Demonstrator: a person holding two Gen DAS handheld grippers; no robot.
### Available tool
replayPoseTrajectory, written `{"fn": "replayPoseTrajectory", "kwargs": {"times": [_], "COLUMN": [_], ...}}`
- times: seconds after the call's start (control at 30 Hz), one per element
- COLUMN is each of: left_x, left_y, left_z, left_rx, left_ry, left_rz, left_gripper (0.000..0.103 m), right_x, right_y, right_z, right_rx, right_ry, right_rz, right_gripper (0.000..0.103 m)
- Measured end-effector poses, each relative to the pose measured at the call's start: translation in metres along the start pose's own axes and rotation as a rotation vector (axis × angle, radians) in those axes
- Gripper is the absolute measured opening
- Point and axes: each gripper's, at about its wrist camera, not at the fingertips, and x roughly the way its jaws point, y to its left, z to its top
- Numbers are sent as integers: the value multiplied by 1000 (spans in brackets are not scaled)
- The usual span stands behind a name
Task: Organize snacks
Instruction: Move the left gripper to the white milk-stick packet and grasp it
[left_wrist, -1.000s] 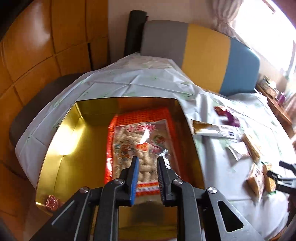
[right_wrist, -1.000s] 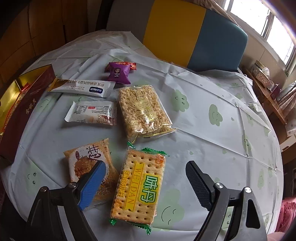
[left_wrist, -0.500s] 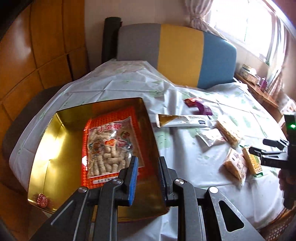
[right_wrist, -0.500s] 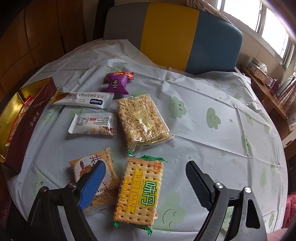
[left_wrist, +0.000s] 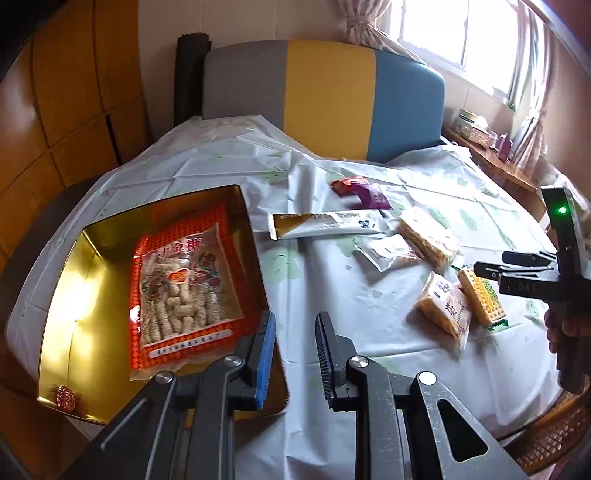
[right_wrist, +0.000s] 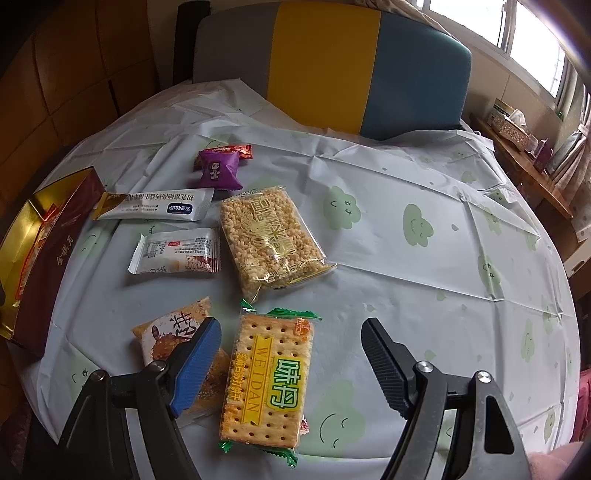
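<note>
A gold-lined box (left_wrist: 92, 280) on the table's left holds an orange pack of puffed sticks (left_wrist: 177, 288) and a small red candy (left_wrist: 65, 397). My left gripper (left_wrist: 294, 350) hangs empty, narrowly open, over the box's right wall. My right gripper (right_wrist: 290, 363) is wide open, its jaws straddling the WEIDAN cracker pack (right_wrist: 269, 380) from just above. It also shows in the left wrist view (left_wrist: 491, 267). A brown biscuit pack (right_wrist: 173, 343) lies beside the crackers.
On the cloud-print tablecloth (right_wrist: 424, 258) lie a rice-puff bar (right_wrist: 266, 236), a white wafer pack (right_wrist: 177, 251), a long white-and-gold stick pack (right_wrist: 155, 208), a purple candy (right_wrist: 218, 170) and a red candy (right_wrist: 236, 149). A grey, yellow and blue chair back (right_wrist: 332, 62) stands behind.
My left gripper has pulled back and swung right from above the puffed-stick pack to the box's right wall, opening slightly. My right gripper has hardly moved over the cracker pack.
</note>
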Motion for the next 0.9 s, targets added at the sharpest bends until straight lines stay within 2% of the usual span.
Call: {"fn": "replayPoseTrajectory", "kwargs": {"times": [0.13, 0.27, 0.5, 0.63, 0.7, 0.83, 0.9], "left_x": [1, 5, 11, 17, 20, 29, 34], "left_y": [-11, -22, -38, -47, -52, -59, -63], "left_z": [-2, -6, -17, -24, -28, -35, -40], "left_rx": [29, 52, 90, 123, 142, 182, 196], "left_ry": [10, 28, 65, 84, 90, 118, 131], "left_rz": [-23, -52, -88, -116, -132, -159, -164], "left_gripper": [23, 26, 26, 26, 26, 27, 27], "right_x": [1, 0, -3, 3, 5, 10, 14], "right_y": [-5, -22, -48, -51, -46, -27, -16], "right_z": [0, 1, 1, -1, -1, 4, 10], "right_rx": [24, 111, 261, 305, 281, 190, 138], "right_ry": [14, 27, 22, 54, 57, 66, 78], "right_rz": [-4, 11, 78, 115, 107, 116, 124], "right_gripper": [70, 54, 54, 54, 55, 69, 72]}}
